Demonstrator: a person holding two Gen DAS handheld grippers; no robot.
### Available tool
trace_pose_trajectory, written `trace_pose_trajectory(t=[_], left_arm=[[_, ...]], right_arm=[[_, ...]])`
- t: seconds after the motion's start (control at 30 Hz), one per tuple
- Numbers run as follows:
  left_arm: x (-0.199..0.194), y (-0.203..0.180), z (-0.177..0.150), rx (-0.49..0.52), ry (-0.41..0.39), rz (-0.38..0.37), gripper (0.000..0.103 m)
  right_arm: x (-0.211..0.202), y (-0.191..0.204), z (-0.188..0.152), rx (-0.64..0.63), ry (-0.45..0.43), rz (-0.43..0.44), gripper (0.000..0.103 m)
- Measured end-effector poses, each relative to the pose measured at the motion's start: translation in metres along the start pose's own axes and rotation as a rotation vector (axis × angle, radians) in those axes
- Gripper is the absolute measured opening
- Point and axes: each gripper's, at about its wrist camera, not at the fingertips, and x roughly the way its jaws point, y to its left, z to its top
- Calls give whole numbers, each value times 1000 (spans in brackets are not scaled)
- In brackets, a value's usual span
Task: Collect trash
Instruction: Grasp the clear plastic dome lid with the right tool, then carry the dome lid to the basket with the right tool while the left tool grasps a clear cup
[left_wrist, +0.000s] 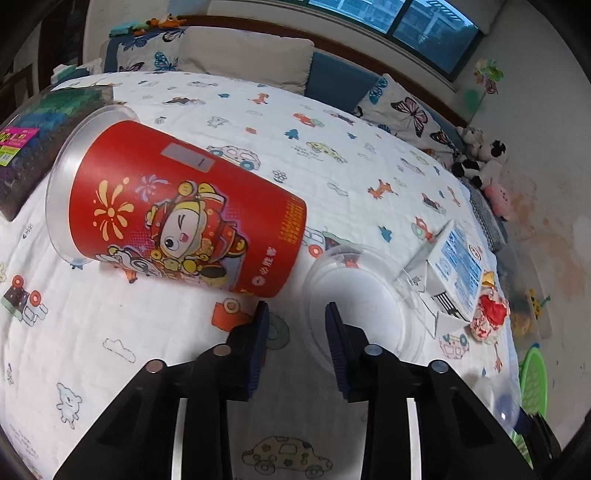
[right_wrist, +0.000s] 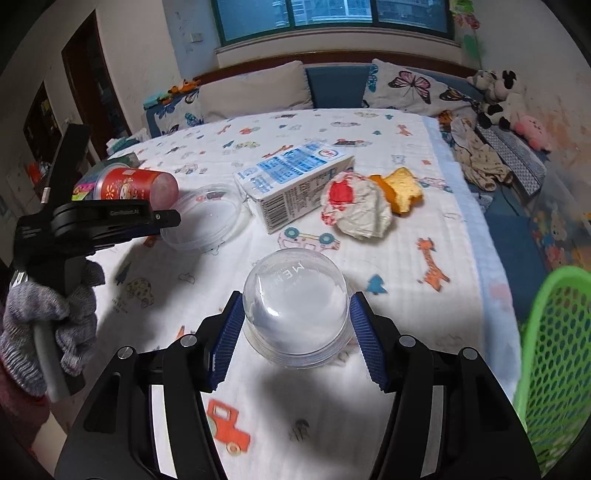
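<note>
On the patterned bedsheet lie a red cartoon-printed cup (left_wrist: 184, 218) on its side, a clear round lid (left_wrist: 354, 302), a blue-and-white milk carton (right_wrist: 295, 181), a crumpled red-and-white wrapper (right_wrist: 356, 210) and an orange crust piece (right_wrist: 400, 190). My left gripper (left_wrist: 295, 325) is open and empty, just short of the red cup and the clear lid. My right gripper (right_wrist: 295, 325) is closed on a clear plastic dome cup (right_wrist: 295, 310), pads touching both its sides. The left gripper also shows in the right wrist view (right_wrist: 162, 218), beside the clear lid (right_wrist: 203, 218).
A green mesh basket (right_wrist: 557, 350) stands off the bed's right edge. Pillows (right_wrist: 255, 92) and plush toys (right_wrist: 498, 96) line the headboard. A dark snack bag (left_wrist: 40, 140) lies behind the red cup. Crumpled cloth (right_wrist: 476, 155) lies at the bed's right side.
</note>
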Motion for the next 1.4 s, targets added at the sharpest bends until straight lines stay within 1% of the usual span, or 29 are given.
trace_pose_trajectory(t=[0.07, 0.1, 0.17, 0.33, 0.5, 0.6, 0.8, 1.07, 1.17, 1.33, 1.4], left_arm=[[0, 0, 0, -5, 2, 2, 19], [0, 0, -1, -6, 6, 1, 17], [0, -1, -1, -2, 8, -8, 7], [-11, -5, -9, 14, -2, -14, 6], [-33, -8, -20, 42, -9, -47, 5], [-50, -14, -30, 71, -14, -86, 5], [-74, -36, -43, 122, -9, -162, 5], [-97, -98, -57, 241, -13, -276, 5], [-101, -124, -62, 289, -11, -303, 5], [-102, -164, -72, 368, 0, -333, 5], [-102, -182, -78, 402, 6, -344, 5]], right_arm=[[-6, -1, -2, 6, -7, -4, 59], [-10, -2, -4, 10, -11, -6, 59], [-16, -4, -8, 20, -19, -9, 59], [-34, -12, -18, 40, -37, -24, 59], [-54, -25, -29, 74, -58, -41, 59], [-66, -38, -36, 105, -68, -61, 59], [-90, -76, -56, 183, -79, -134, 59], [-126, -148, -82, 301, -86, -288, 59], [-132, -176, -91, 345, -79, -340, 59], [-136, -213, -106, 407, -59, -395, 60], [-136, -222, -110, 425, -59, -407, 60]])
